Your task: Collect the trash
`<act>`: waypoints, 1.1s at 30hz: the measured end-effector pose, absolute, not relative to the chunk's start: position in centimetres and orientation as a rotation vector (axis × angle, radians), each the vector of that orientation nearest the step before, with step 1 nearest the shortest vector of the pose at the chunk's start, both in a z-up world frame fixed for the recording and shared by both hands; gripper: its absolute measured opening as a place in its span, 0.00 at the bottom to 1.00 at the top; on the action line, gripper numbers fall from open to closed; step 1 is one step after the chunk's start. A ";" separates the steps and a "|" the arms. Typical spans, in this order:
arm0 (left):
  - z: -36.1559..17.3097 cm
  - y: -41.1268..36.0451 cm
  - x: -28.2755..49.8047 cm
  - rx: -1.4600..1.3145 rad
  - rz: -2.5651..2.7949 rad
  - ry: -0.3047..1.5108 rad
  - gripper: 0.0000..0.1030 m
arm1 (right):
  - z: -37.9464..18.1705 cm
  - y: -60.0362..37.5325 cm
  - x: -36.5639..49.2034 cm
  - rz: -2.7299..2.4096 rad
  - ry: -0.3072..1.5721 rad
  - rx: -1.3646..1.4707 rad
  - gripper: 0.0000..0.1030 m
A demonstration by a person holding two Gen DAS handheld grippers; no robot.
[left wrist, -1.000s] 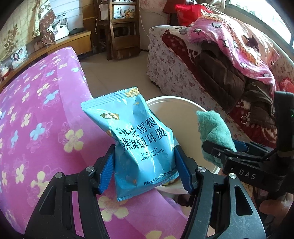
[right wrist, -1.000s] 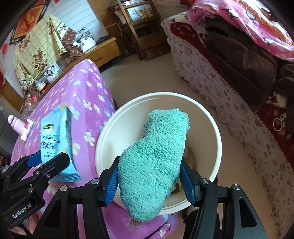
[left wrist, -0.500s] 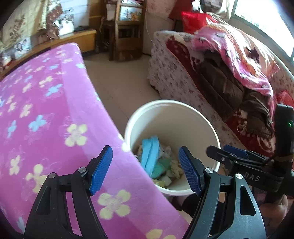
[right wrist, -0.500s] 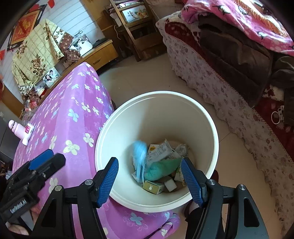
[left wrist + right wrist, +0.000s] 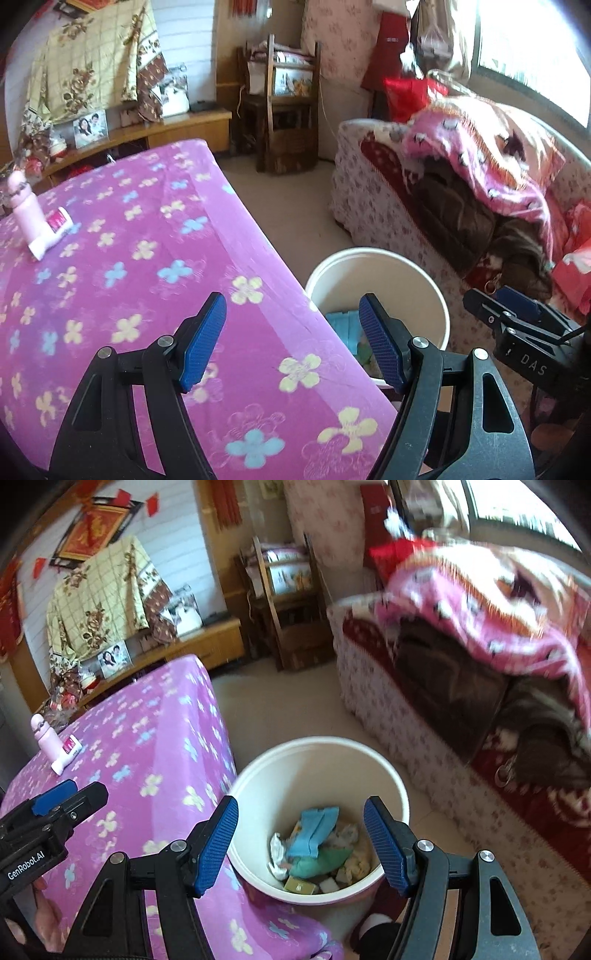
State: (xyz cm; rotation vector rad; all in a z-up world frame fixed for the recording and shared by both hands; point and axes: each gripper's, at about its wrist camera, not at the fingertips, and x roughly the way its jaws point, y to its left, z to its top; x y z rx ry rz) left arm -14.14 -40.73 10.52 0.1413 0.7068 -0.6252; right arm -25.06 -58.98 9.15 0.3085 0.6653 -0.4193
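Trash in the white bucket, both grippers spread and empty.

A blue snack packet [image 5: 314, 830] and a green cloth [image 5: 323, 860] lie among crumpled scraps at the bottom of the white bucket [image 5: 317, 749], which stands on the floor just beside the purple flowered tablecloth [image 5: 122, 258]. The right gripper [image 5: 301, 843] hangs over the bucket, the left gripper [image 5: 291, 341] over the table edge. A pink bottle [image 5: 26, 210] stands on the far side of the table.

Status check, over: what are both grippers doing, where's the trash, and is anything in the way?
Left gripper and right gripper open, empty. Blue packet and green cloth in white bucket. Nothing blocking.
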 end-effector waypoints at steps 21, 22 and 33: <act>17.3 -32.4 -19.3 0.086 -0.571 0.488 0.71 | 17.2 -51.3 -28.5 -0.398 0.451 0.175 0.79; 17.4 -32.2 -19.5 0.085 -0.568 0.482 0.71 | 17.3 -51.1 -28.6 -0.395 0.447 0.174 0.79; 17.8 -31.3 -19.9 0.076 -0.554 0.473 0.71 | 18.1 -49.8 -29.1 -0.381 0.427 0.163 0.84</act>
